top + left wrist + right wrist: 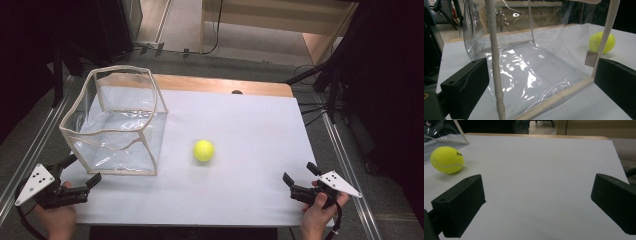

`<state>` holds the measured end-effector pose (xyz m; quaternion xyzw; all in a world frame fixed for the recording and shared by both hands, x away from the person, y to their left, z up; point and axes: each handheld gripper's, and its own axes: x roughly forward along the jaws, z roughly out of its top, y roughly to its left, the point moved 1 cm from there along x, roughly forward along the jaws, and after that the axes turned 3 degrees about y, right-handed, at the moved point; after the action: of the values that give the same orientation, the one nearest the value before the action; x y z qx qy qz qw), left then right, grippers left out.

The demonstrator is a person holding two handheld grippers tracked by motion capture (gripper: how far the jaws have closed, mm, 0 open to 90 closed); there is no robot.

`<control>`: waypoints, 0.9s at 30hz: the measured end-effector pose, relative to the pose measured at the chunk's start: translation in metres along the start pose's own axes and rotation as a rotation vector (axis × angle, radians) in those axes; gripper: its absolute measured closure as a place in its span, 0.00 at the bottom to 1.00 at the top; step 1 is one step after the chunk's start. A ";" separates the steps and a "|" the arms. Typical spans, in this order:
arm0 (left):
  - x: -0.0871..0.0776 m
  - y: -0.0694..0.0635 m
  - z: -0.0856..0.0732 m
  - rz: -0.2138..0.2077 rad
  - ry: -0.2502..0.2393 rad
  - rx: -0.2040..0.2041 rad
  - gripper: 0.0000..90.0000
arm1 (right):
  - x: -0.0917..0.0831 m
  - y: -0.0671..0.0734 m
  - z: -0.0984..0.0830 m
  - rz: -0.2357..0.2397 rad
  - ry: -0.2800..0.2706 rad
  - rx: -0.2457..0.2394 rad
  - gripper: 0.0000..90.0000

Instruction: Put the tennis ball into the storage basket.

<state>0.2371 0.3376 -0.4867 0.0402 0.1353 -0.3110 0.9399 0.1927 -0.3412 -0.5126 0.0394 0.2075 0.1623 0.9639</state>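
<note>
A fuzzy yellow-green tennis ball [204, 150] sat near the middle of the worktop [250, 190], a wooden slab with a smooth white sheet over most of it and a strip of bare wood along the far edge. To the ball's left stood a box-shaped bag [116, 122] of clear, crinkled plastic, open at the top, its edges bound in cream woven tape and its walls flashing glare from the room lights. Ball and bag stood apart, with white sheet between them.

At the near left corner a person's hand held the left claw [84, 170], its blocky matte-black jaws spread wide and empty, aimed at the bag's near corner; seen from the left gripper view, a rope-like seam of the bag [494, 57] rose between them, whether touching could not be told. At the near right, the right claw [300, 172] was likewise wide open and held nothing, pointing across the sheet with the ball [447, 160] well off to its left. Each claw carried a grey three-cornered plate dotted with black marks.
</note>
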 end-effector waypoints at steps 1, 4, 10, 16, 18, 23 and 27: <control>0.001 0.000 0.000 0.003 0.001 0.000 0.00 | 0.001 0.001 0.001 -0.001 0.003 -0.004 0.00; 0.001 0.000 0.000 0.005 0.007 -0.001 0.00 | 0.002 0.003 0.002 0.009 0.002 -0.012 0.00; 0.000 -0.002 0.000 0.003 0.005 0.005 0.00 | 0.005 0.014 0.011 0.018 0.025 -0.054 0.00; 0.001 -0.003 -0.001 0.008 0.010 0.020 0.00 | 0.011 0.020 0.021 0.041 0.051 -0.071 0.00; 0.001 -0.004 -0.001 0.009 0.015 0.023 0.00 | 0.013 0.022 0.024 0.055 0.061 -0.076 0.00; 0.001 -0.004 -0.001 0.009 0.017 0.026 0.00 | 0.019 0.025 0.030 0.073 0.083 -0.084 0.00; 0.001 -0.004 -0.001 0.007 0.012 0.021 0.00 | 0.024 0.029 0.035 0.071 0.093 -0.088 0.00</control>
<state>0.2356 0.3336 -0.4876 0.0522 0.1375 -0.3089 0.9397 0.2196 -0.3058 -0.4857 -0.0031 0.2431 0.2071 0.9476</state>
